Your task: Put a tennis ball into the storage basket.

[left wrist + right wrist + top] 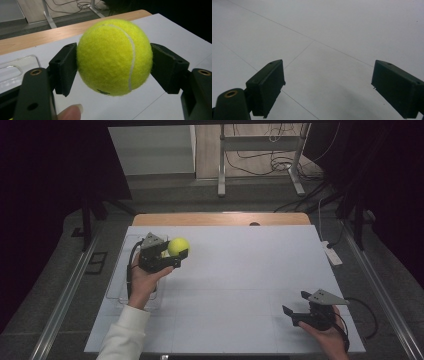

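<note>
- Nearest the camera in the high view: right gripper (295, 304) parked low over the bare white worktop (240, 270), near the front right corner, jaws spread wide with nothing between them. Same story in the right gripper view (328, 87), just plain sheet ahead.
- A bit further in, on the left: left gripper (176, 251) held up in a hand (142, 282), white sleeve (122, 335) coming in from the bottom edge.
- Jaws of that one clamped on a tennis ball (114, 57), one pad on each flank, ball sitting square in the middle and bulging out past the tips. Looks lifted clear of the worktop, going by the view along the jaws.
- Just left of and under that hand: clear plastic tray (116, 292) at the worktop's left edge, looking empty as far as can be told.
- Step in hand, by my guess: carrying the ball, grasp already done.
- Next move probably calls for steady travel to wherever it's going, then lowering before letting go, since a ball rolls off the moment it's dropped from any height.
- Far back: wooden strip (220, 218) along the far edge, then floor with cables.
</note>
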A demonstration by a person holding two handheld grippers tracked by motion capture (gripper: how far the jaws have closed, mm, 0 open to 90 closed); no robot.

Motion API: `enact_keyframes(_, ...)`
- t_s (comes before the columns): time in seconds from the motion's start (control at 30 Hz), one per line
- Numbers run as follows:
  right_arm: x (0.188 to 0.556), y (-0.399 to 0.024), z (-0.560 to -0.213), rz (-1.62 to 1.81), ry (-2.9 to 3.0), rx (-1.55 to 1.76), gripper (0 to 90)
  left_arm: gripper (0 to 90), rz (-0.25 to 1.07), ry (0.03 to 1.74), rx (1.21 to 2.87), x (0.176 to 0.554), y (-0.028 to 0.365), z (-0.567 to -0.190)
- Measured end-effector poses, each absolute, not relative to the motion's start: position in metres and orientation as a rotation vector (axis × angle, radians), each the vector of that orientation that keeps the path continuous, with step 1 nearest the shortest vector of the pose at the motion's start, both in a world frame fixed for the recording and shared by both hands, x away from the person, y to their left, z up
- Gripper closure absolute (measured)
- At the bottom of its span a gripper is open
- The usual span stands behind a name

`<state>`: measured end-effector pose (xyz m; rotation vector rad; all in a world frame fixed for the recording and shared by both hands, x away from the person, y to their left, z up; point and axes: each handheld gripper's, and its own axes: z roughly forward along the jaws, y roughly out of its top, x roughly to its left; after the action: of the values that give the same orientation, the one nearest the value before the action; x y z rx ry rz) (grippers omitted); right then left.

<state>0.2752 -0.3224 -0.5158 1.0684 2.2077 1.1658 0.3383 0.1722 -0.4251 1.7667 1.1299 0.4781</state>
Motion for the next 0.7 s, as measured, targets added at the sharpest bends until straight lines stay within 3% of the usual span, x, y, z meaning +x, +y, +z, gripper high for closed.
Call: enact_keyframes(0.7, 0.275, -0.321, -0.516, 1.163, 2.209, 1.068, 11.4, 27.6, 0.509, 1.197, 1.712, 0.326, 0.207, -0.425)
